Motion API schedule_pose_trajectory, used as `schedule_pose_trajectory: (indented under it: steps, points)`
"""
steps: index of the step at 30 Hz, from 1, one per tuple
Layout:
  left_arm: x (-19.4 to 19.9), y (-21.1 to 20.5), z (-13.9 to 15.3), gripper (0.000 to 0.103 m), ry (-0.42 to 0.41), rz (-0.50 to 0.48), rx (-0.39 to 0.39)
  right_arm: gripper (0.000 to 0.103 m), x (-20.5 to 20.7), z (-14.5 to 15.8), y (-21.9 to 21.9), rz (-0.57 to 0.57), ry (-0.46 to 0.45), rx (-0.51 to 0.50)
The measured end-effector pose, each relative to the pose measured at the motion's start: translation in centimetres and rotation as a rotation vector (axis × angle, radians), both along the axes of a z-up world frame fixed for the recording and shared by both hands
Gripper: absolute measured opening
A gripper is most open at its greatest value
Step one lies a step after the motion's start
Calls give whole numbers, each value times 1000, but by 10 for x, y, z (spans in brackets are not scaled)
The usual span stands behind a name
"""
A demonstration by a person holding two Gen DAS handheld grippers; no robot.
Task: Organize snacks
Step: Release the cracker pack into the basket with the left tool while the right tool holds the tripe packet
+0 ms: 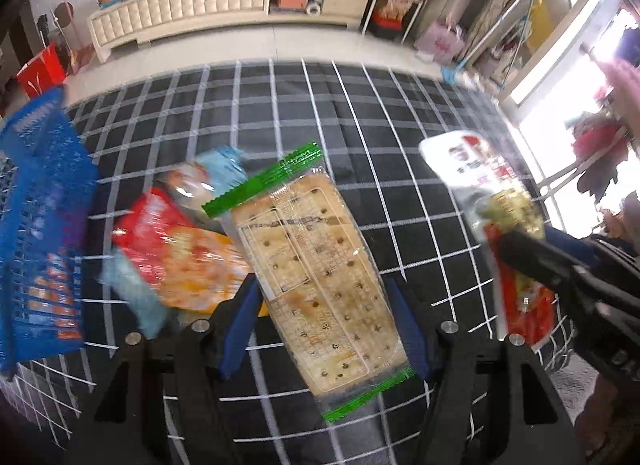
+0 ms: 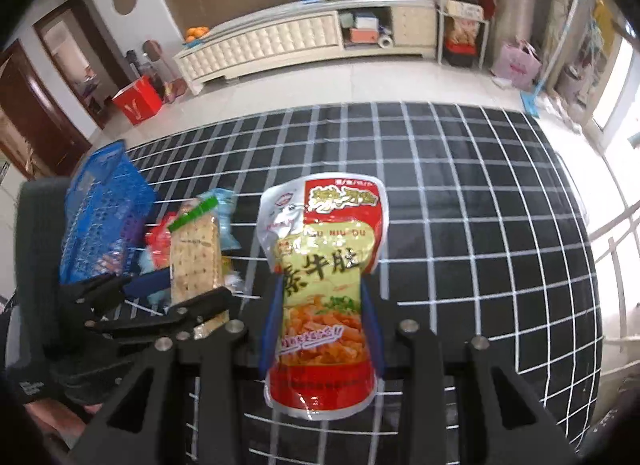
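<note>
Over the black checked tablecloth (image 2: 460, 185) both grippers are loaded, so this is the carry step. The left gripper (image 1: 324, 313) has its blue pads pinching a clear cracker pack (image 1: 316, 265) with green sealed ends, gripped across the width with the pack sticking out toward 12 o'clock. The right gripper (image 2: 320, 329) is clamped on a red and yellow snack pouch (image 2: 324, 265), again squeezing the sides around its middle. Neither pack looks like it's touching the table, though the left view is blurry so I wouldn't swear to it.

The blue basket (image 2: 104, 221) sits at about 9 o'clock in both views, tipped or leaning a bit as far as I can tell, and it seems to have packets in it already. A small pile of loose snacks (image 1: 176, 249) lies just beside it, between the basket and the cracker pack.

My guess is both packs are headed for that basket. Tips: go one hand at a time, left first since it's nearer, so the grippers don't bump. Crackers snap easily, so don't squeeze harder. Clear the rim before opening, lower the pack flat, and watch the pouch, it's slippery and bulging past the pads
</note>
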State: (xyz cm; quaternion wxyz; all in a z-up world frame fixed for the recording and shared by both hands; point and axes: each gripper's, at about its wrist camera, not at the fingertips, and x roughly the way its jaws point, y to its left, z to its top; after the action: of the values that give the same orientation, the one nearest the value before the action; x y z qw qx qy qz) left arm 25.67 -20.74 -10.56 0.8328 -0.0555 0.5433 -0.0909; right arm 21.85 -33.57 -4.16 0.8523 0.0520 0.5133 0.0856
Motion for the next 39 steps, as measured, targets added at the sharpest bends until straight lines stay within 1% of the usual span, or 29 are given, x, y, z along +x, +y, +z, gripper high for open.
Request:
schedule_pose_trajectory:
  steps: [5,7,13,14,17,23,28,32,33,36,37,39]
  points:
    - [-20,53,31,62,-58,31,-5,42,1,22,45,64,-37,-2]
    - [-28,73,42,62,-78,44,-6,42,2,30,70,101,-49,4]
    - [-49,147,69,62,-137,85,33,41,9,33,138,200,-65,16]
    - [-46,163,74,62,-142,94,42,42,10,33,151,217,-68,22]
    - [-50,195,79,62,-152,109,78,42,15,32,180,254,-70,30]
    - [-50,253,89,62,-161,138,107,42,27,28,232,316,-67,42]
    - [-39,283,85,62,-141,150,116,42,44,22,265,344,-59,50]
    - [-28,301,70,62,-104,121,83,42,52,15,279,357,-54,40]
    - [-25,303,67,62,-98,113,89,42,51,14,280,357,-51,36]
    - [-20,303,52,62,-83,93,142,42,54,10,287,352,-41,29]
    - [-18,304,46,62,-78,92,143,42,56,7,287,350,-37,25]
    - [-13,306,37,62,-53,87,118,42,56,5,288,348,-31,18]
